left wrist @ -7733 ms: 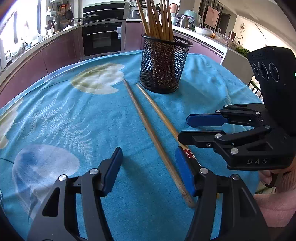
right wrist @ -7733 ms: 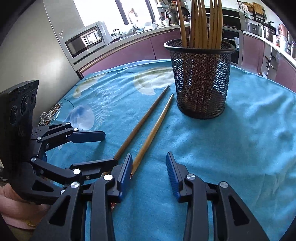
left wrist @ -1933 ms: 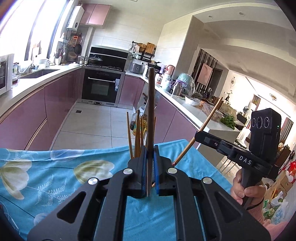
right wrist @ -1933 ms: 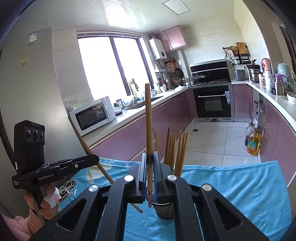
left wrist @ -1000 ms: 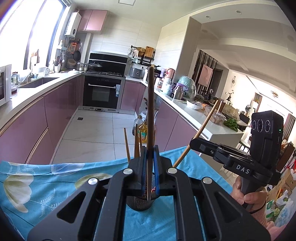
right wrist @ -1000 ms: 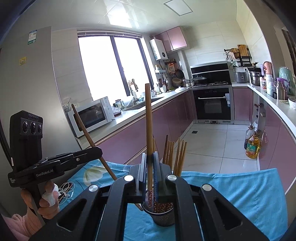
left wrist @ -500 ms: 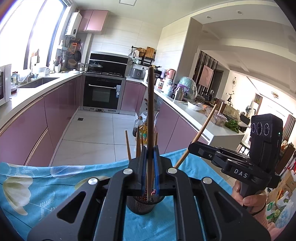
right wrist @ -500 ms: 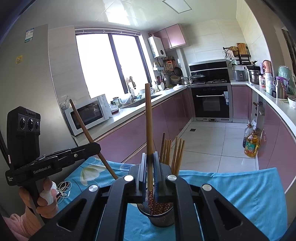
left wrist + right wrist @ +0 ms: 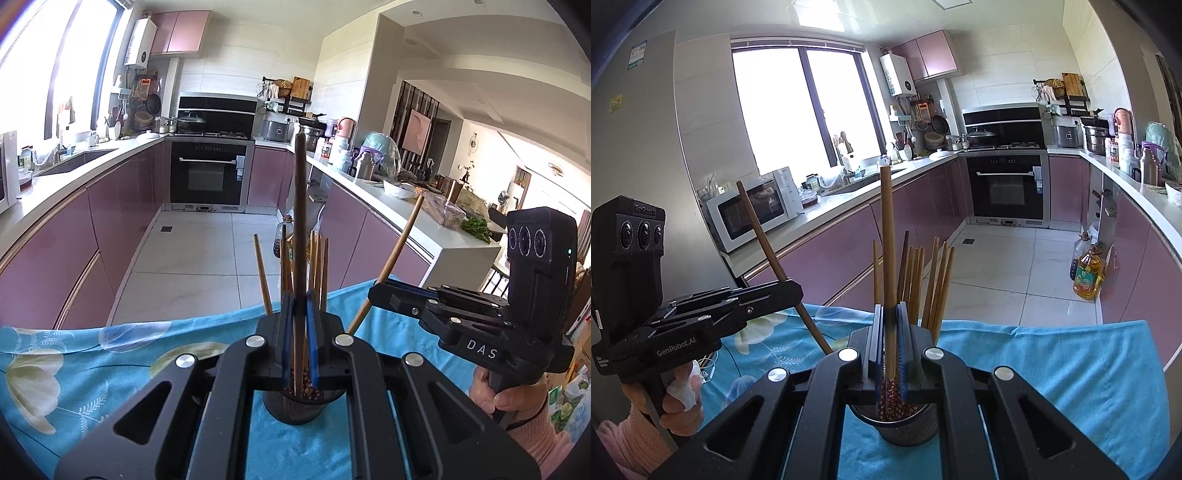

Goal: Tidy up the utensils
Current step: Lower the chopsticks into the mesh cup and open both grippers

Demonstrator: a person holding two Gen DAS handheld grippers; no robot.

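Our 2 chopsticks, the dark one (image 9: 300,221) and the lighter one (image 9: 887,258), have dropped until their tips reach the mesh holder (image 9: 905,424) on the blue desk (image 9: 1071,369), left claw (image 9: 295,332) and right claw (image 9: 891,343) each still clenched on 1, so we're basically ready to let go.

Bright daylit kitchen, strong fisheye bend in both views.
The window (image 9: 798,107) is blown out white; dark vignette rings the corners; ceiling light (image 9: 955,3) glares.

"DAS" right claw (image 9: 384,295); "GenRobot.AI" left claw (image 9: 790,291)
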